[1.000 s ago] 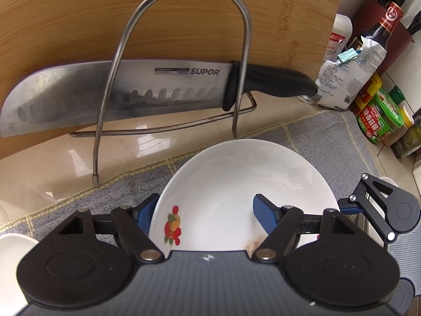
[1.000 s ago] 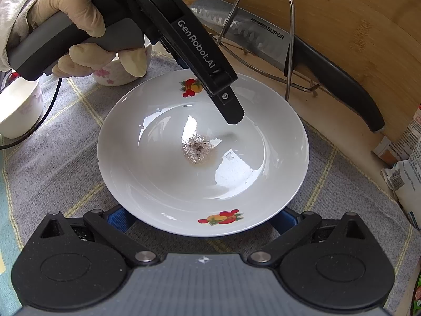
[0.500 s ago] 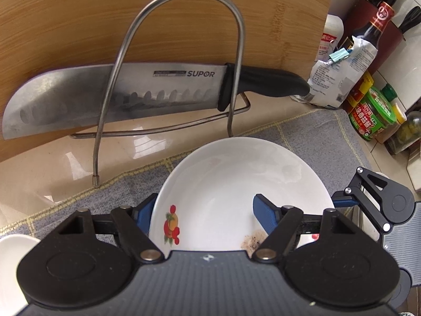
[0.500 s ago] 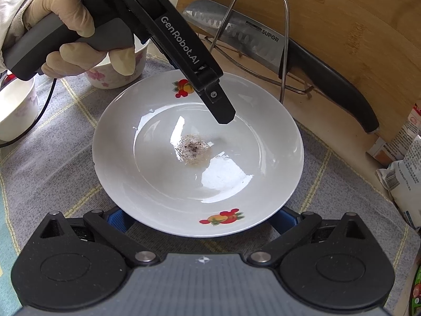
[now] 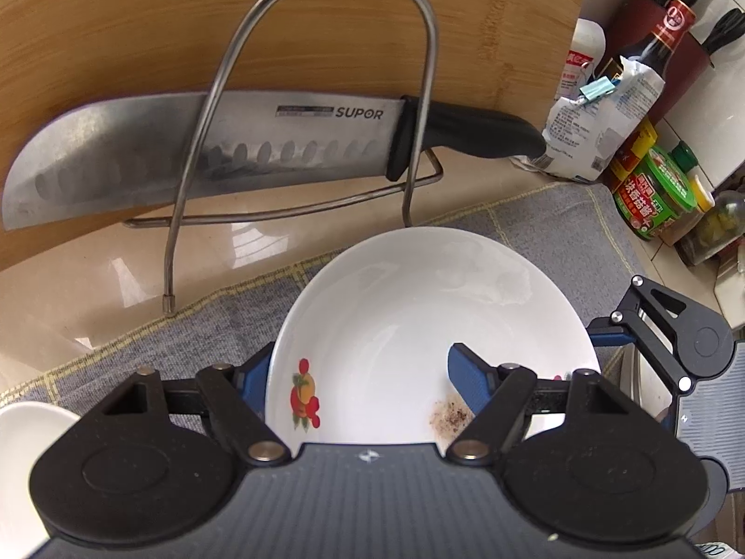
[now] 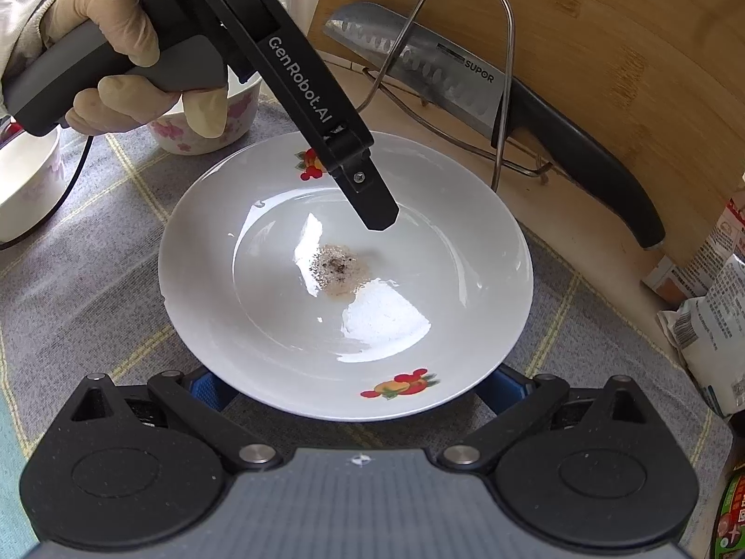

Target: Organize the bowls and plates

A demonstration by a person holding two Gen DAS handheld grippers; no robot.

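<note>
One plate (image 6: 279, 326), two bowls (image 6: 205, 126) (image 6: 28, 186), one knife (image 5: 209, 149).

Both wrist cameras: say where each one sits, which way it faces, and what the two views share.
Left wrist: on the left gripper, angled down at the plate, with the knife and cutting board behind; its own fingers straddle the plate's rim, the right gripper at the right edge.
Right wrist: on the right gripper, looking down at the plate's opposite rim; the gloved hand and left gripper show.
Shared: plate, knife, board, wire rack, grey cloth.
</note>
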